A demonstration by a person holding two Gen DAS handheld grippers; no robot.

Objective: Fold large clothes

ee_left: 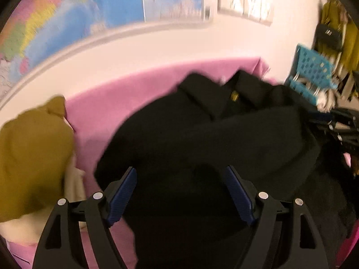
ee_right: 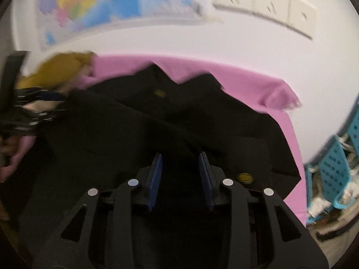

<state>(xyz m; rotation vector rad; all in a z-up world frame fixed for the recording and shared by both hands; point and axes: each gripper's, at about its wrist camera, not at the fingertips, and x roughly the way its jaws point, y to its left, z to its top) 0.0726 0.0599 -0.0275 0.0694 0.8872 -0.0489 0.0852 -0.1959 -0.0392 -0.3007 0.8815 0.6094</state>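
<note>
Black jacket lies crumpled on a pink cloth that covers the table against a white wall. From the left wrist view, the collar sits at the far end, with a small yellow tag inside it; its writing is too blurred to read. The left gripper hangs over the near part of the jacket, its blue pads spread wide with only dark fabric below them, not pinched. A mustard garment is heaped at the left, over something cream. The right gripper shows at the right edge, and a blue basket stands beyond it. A coloured map hangs on the wall; no lettering is legible.

From the right wrist view, the right gripper is above the jacket, its pads partly apart and nothing squeezed between them. A gold button lies just right of it. White wall sockets line the wall above.
</note>
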